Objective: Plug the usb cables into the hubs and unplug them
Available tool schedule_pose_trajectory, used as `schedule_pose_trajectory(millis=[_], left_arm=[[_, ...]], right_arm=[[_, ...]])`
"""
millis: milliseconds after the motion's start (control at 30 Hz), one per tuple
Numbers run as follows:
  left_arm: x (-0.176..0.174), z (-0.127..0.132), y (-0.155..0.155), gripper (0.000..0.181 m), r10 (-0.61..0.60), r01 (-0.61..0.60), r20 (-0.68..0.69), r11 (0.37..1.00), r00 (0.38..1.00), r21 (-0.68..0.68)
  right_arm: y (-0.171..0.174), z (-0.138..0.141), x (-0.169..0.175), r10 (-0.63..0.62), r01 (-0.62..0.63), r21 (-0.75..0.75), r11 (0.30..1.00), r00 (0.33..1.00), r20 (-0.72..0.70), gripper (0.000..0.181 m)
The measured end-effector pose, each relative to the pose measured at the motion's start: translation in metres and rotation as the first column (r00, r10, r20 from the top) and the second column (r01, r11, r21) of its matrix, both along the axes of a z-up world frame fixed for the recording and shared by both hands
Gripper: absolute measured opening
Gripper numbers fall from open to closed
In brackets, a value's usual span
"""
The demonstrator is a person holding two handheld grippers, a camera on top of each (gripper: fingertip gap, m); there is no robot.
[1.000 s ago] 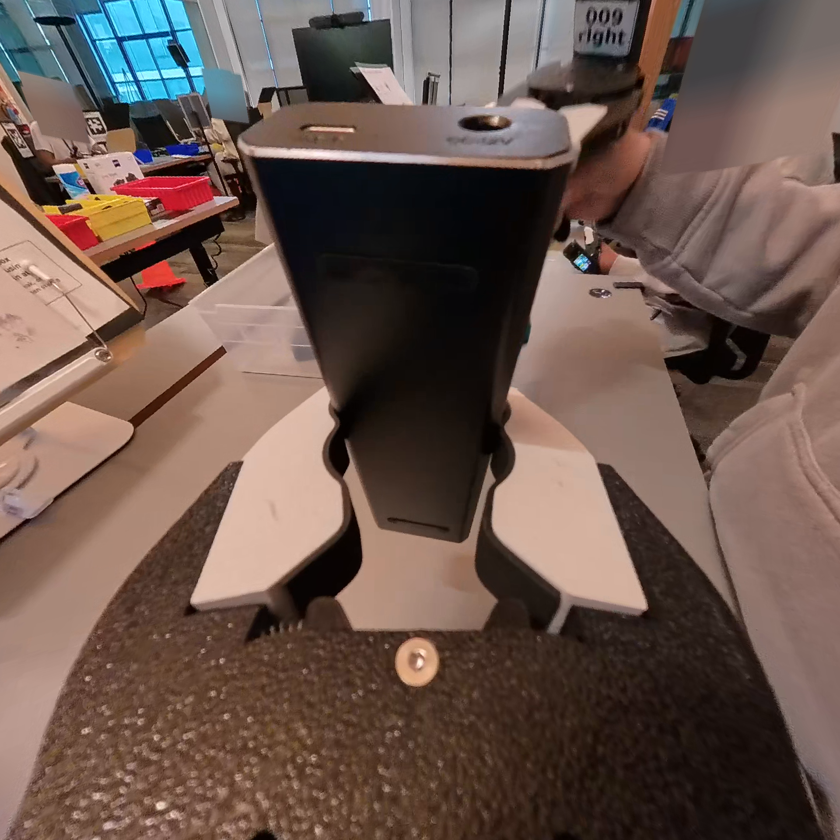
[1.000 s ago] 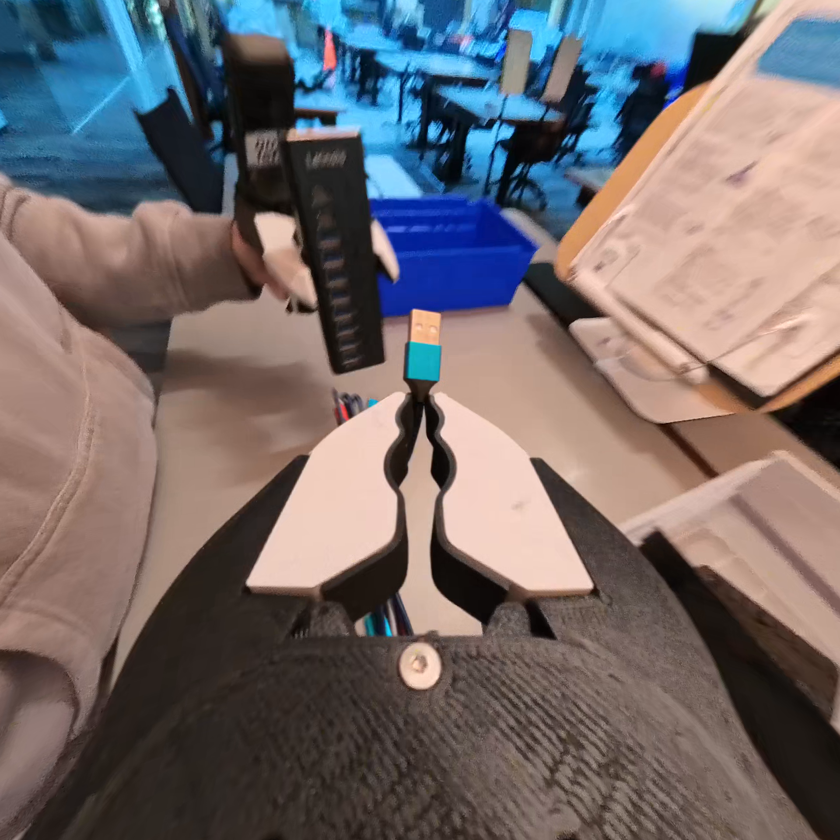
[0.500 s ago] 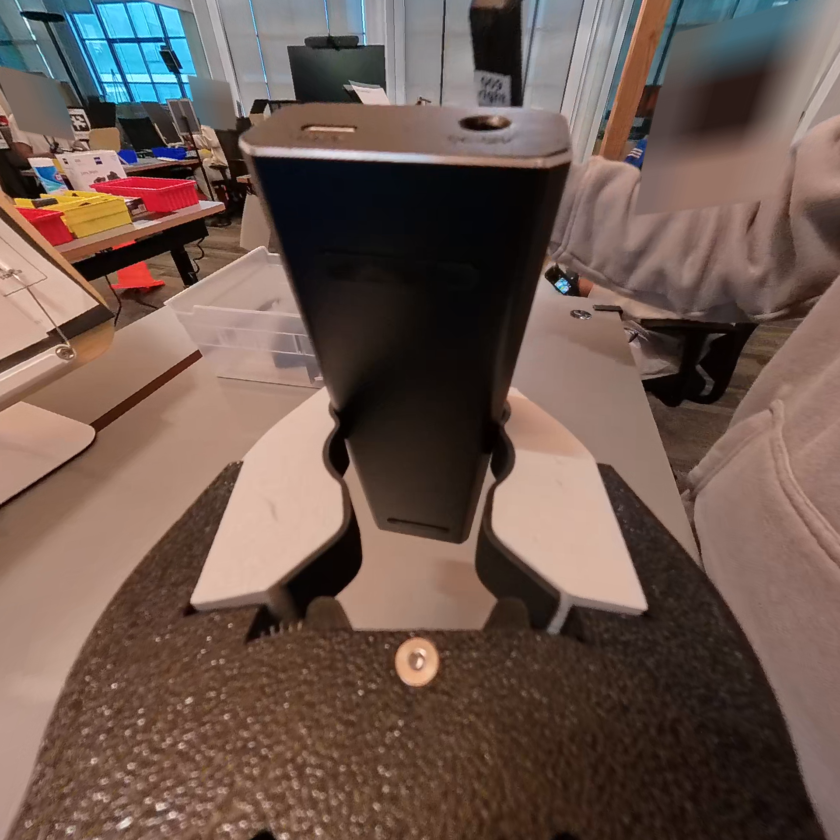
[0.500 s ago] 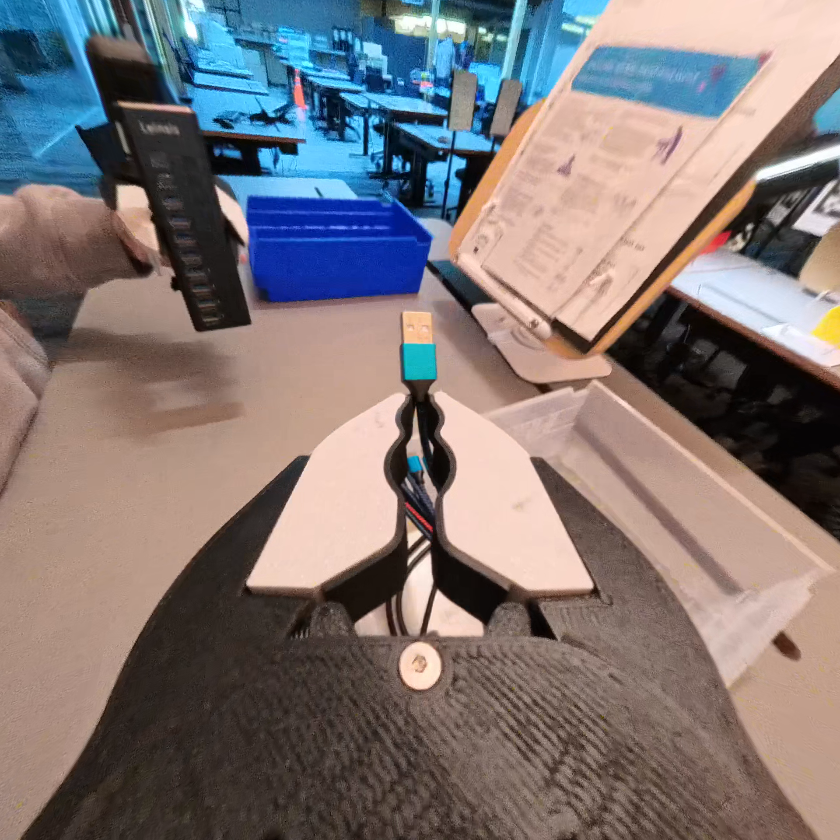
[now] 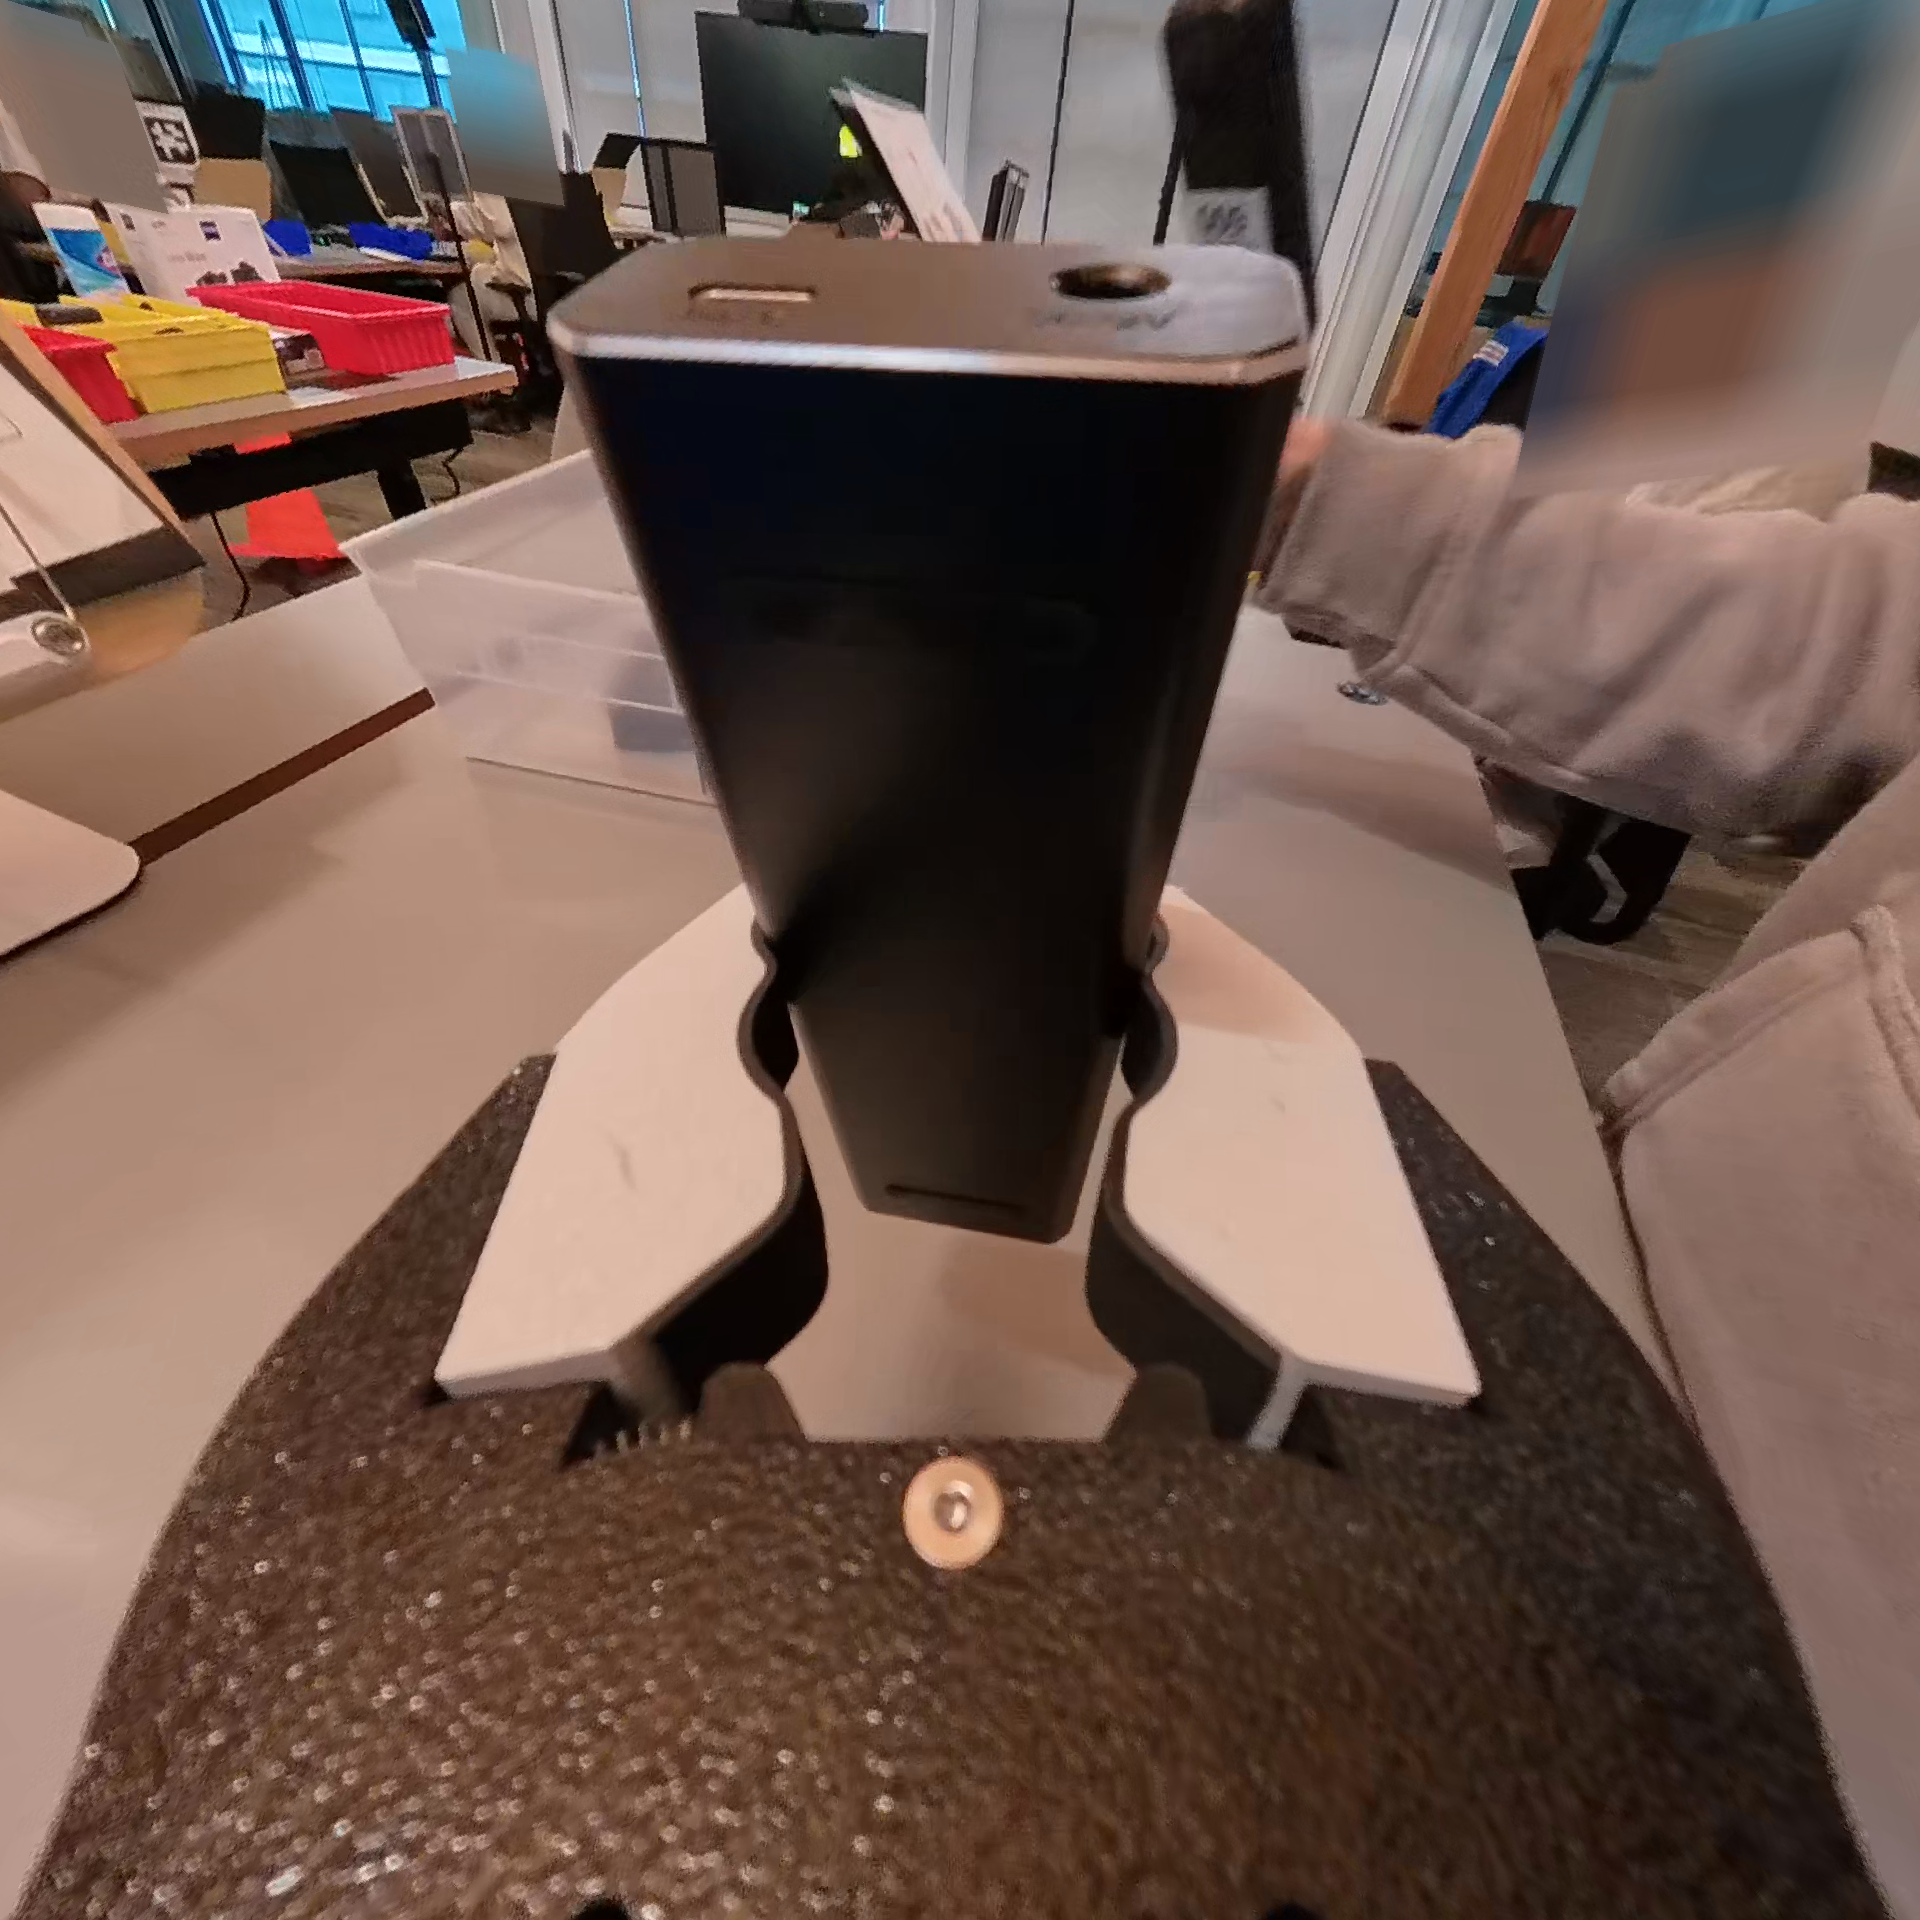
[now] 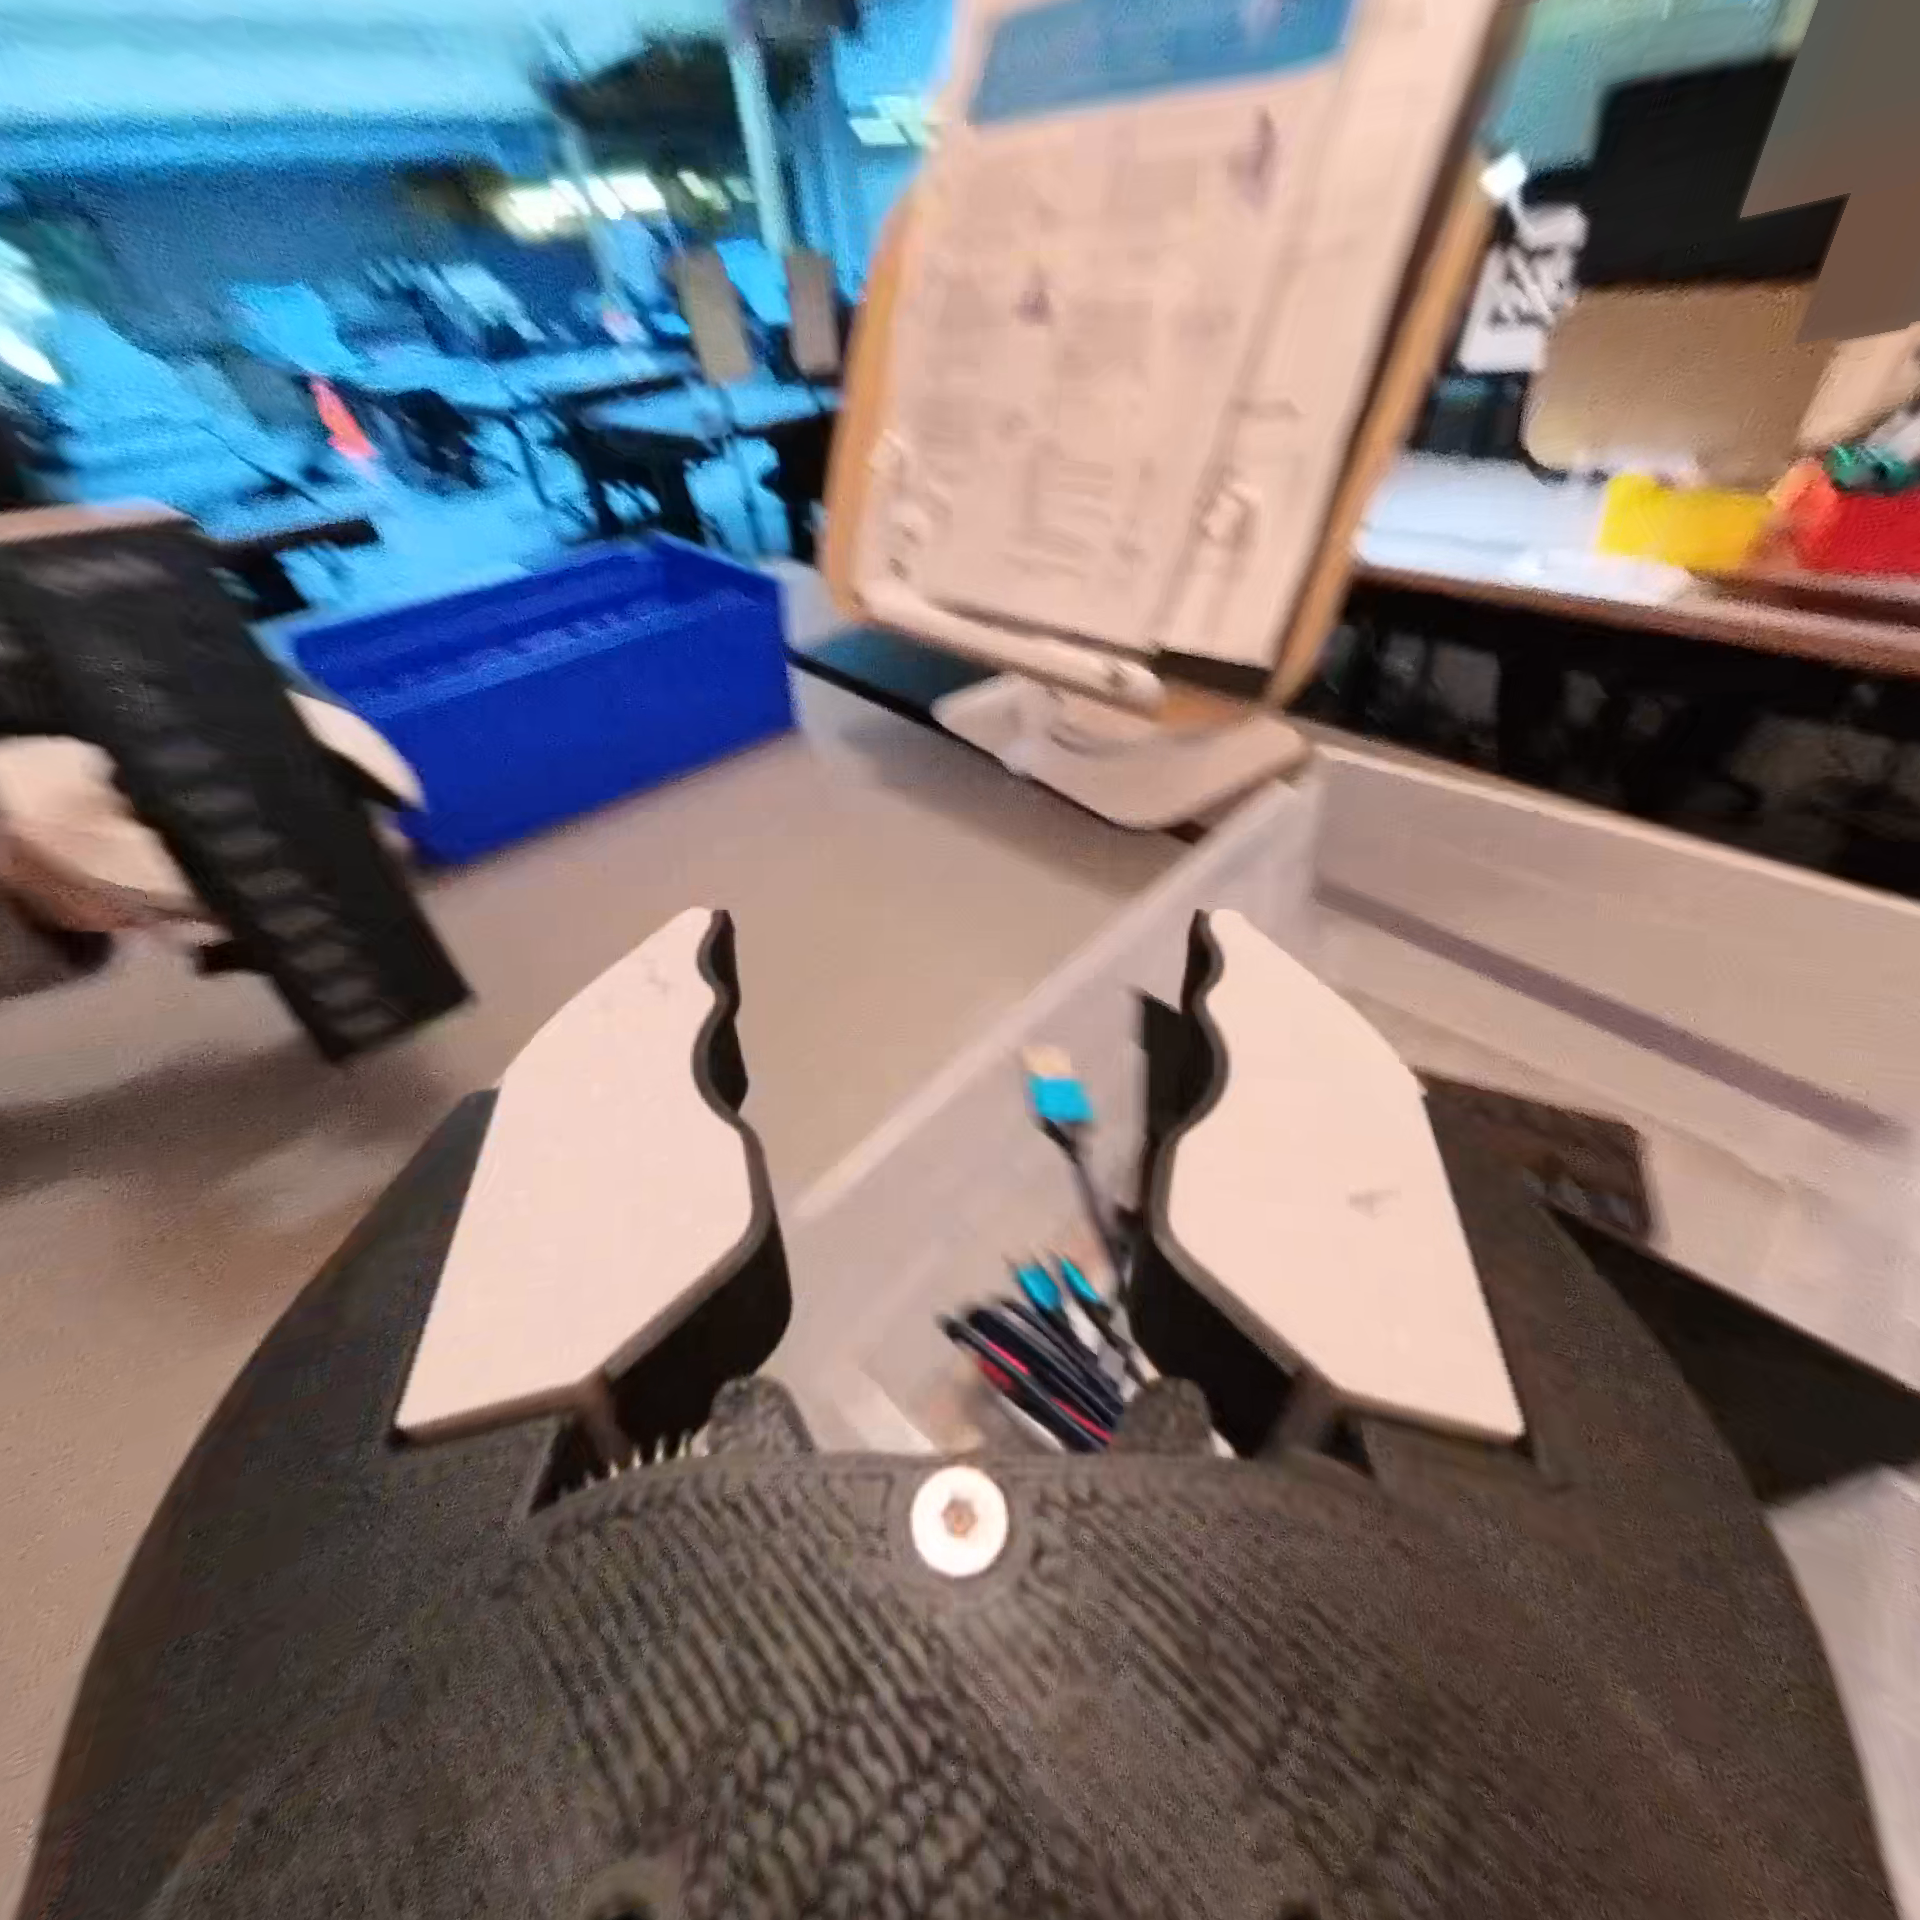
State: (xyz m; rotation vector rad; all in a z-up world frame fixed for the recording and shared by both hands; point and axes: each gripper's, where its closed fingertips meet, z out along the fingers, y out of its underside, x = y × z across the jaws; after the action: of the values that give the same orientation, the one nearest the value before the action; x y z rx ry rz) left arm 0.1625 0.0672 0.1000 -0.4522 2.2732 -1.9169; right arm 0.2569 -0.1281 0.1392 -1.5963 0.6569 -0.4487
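Note:
My left gripper (image 5: 951, 956) is shut on a black USB hub (image 5: 935, 665) and holds it upright above the grey table. The hub also shows at the left of the right wrist view (image 6: 249, 821), tilted, with its row of ports facing me. My right gripper (image 6: 961, 945) is open and empty above a clear plastic bin (image 6: 1558, 935). A teal-ended USB cable (image 6: 1058, 1096) lies below the fingers inside the bin, on a bundle of other cables (image 6: 1049, 1340).
A blue bin (image 6: 561, 686) stands on the table behind the hub. A document stand with papers (image 6: 1122, 364) rises at the back. The clear bin also shows in the left wrist view (image 5: 530, 665). A person's sleeve (image 5: 1558, 623) reaches in at right.
My right gripper has swung right over the clear bin and opened, and the teal USB cable has dropped out of it into the bin. The left gripper still holds the hub.

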Motion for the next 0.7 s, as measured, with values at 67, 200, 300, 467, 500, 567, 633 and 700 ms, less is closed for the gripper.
schedule_pose_trajectory(millis=[67, 200, 300, 467, 500, 567, 633, 700], left_arm=[[0.0, -0.005, -0.003, 0.061, -0.012, 0.012, 0.005, 0.999, 1.0, 0.03], [-0.002, -0.006, -0.013, 0.061, -0.057, 0.054, 0.034, 0.995, 0.998, 0.08], [-0.004, 0.0, -0.021, 0.061, -0.089, 0.084, 0.058, 0.993, 0.994, 0.084], [-0.006, 0.002, -0.023, 0.061, -0.102, 0.093, 0.086, 0.99, 0.991, 0.104], [-0.007, 0.001, -0.023, 0.061, -0.102, 0.093, 0.087, 0.99, 0.991, 0.109], [-0.008, -0.001, -0.022, 0.061, -0.103, 0.091, 0.09, 0.988, 0.991, 0.123], [-0.008, 0.004, -0.023, 0.061, -0.092, 0.084, 0.093, 0.993, 0.991, 0.086], [-0.004, 0.015, -0.023, 0.062, -0.042, 0.041, 0.115, 0.999, 0.993, 0.013]], right_arm=[[0.058, 0.021, -0.043, 0.205, -0.208, 0.063, 0.976, 0.977, 0.056, 0.072], [0.153, 0.017, -0.094, 0.447, -0.444, -0.057, 0.894, 0.894, 0.039, 0.079], [0.194, 0.005, -0.106, 0.522, -0.521, -0.105, 0.847, 0.853, -0.016, 0.072], [0.215, 0.007, -0.105, 0.527, -0.525, -0.061, 0.849, 0.849, 0.023, 0.055], [0.216, 0.006, -0.105, 0.531, -0.529, -0.066, 0.846, 0.847, 0.023, 0.055], [0.217, 0.003, -0.106, 0.538, -0.533, -0.112, 0.839, 0.843, 0.015, 0.055], [0.216, 0.005, -0.107, 0.537, -0.531, -0.118, 0.839, 0.844, 0.017, 0.055], [0.212, 0.011, -0.105, 0.536, -0.528, -0.129, 0.839, 0.844, 0.033, 0.055]])
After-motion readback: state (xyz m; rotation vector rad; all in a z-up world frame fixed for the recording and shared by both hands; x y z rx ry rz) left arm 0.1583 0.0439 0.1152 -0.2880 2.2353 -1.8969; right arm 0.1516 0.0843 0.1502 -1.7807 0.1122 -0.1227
